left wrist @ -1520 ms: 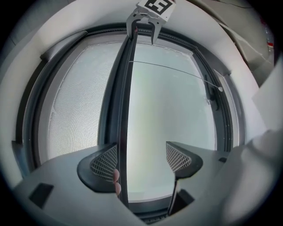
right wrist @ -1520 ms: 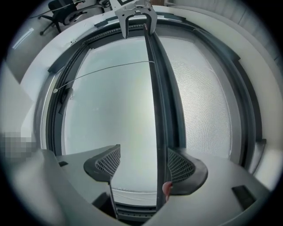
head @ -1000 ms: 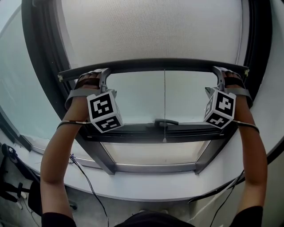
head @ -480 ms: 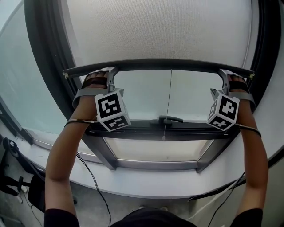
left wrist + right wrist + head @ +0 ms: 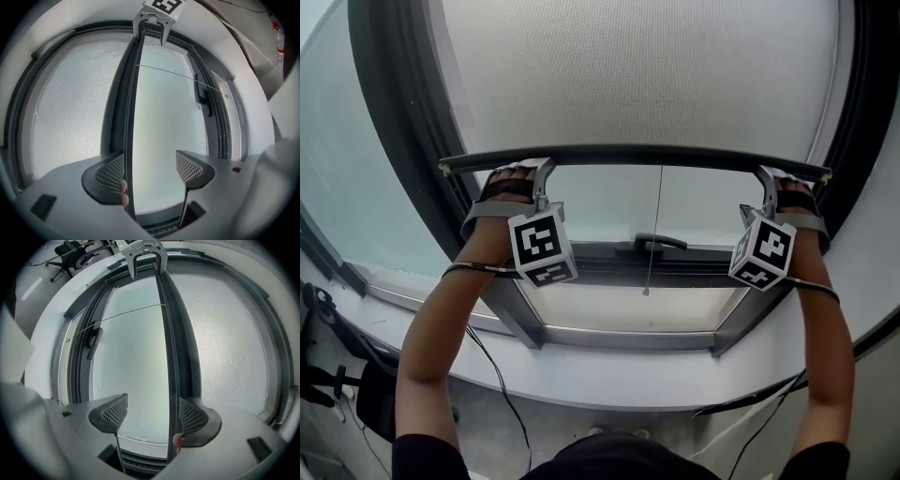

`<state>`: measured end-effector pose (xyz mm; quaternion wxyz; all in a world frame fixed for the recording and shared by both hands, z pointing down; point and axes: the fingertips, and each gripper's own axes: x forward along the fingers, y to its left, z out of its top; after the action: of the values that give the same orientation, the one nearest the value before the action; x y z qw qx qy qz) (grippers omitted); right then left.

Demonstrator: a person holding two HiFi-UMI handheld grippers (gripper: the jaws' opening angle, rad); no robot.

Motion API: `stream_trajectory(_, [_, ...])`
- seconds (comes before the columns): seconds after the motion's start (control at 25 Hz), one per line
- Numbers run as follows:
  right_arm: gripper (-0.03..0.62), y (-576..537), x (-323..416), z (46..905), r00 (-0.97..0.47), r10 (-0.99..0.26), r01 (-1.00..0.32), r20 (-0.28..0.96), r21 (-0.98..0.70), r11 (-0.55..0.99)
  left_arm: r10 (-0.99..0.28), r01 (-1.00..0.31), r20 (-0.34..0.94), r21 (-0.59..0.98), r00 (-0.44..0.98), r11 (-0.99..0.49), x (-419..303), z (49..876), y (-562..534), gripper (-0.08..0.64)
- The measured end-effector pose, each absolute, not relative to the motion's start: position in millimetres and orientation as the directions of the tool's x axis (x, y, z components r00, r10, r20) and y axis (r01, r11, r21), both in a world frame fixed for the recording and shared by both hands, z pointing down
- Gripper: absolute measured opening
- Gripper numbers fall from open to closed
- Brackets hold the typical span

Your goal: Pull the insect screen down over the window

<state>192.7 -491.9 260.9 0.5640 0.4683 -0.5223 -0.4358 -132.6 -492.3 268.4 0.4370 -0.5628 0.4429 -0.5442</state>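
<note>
The grey mesh insect screen (image 5: 637, 75) hangs over the upper window and ends in a dark bottom bar (image 5: 647, 157). My left gripper (image 5: 541, 174) and right gripper (image 5: 766, 178) reach over that bar near its two ends. In the left gripper view the bar (image 5: 132, 117) runs between the open jaws of the left gripper (image 5: 150, 168), against the left jaw. In the right gripper view the bar (image 5: 169, 348) lies against the right jaw of the right gripper (image 5: 154, 413), also open. A fingertip shows beside the bar in each gripper view. A thin pull cord (image 5: 654, 234) hangs from the bar's middle.
Below the bar is bare glass, with a dark window handle (image 5: 652, 242) on the lower frame. A white curved sill (image 5: 609, 375) runs under the window. Cables (image 5: 492, 375) trail from both arms. An office chair (image 5: 70, 254) stands in the room behind.
The bottom bar and both grippers have come down, and the mesh covers more of the glass. The bar now sits closer to the window handle.
</note>
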Motion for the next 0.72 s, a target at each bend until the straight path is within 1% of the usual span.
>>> stream_trajectory(0.16, [0.327,-489.2,192.7,276.3,0.079,-0.977,0.0,0.197,0.98,0.198,-0.967,-0.032,0.252,-0.967,0.035,-0.253,-130.2,285.6,-489.1,0.348])
stream_trajectory(0.32, [0.327,-488.6,192.7,312.4,0.073,-0.962,0.005,0.264,0.964,0.265,-0.954,-0.062,0.294,-0.953,0.063,-0.298,-121.9,316.6,-489.8,0.348])
stream_trajectory(0.48, [0.327,-486.8,194.9,346.8,0.07,-0.95,0.017,0.304,0.952,0.306,-0.952,-0.013,0.307,-0.952,0.025,-0.307,-128.6,350.7,-488.4,0.348])
stream_trajectory(0.56, [0.327,-486.1,195.6,359.8,0.072,-0.942,0.021,0.329,0.943,0.331,-0.941,0.005,0.338,-0.941,0.014,-0.338,-131.7,367.1,-487.7,0.348])
stream_trajectory(0.72, [0.327,-480.4,196.3,399.0,0.073,-0.913,0.026,0.401,0.915,0.404,-0.916,-0.008,0.399,-0.917,0.039,-0.4,-125.0,402.6,-482.2,0.348])
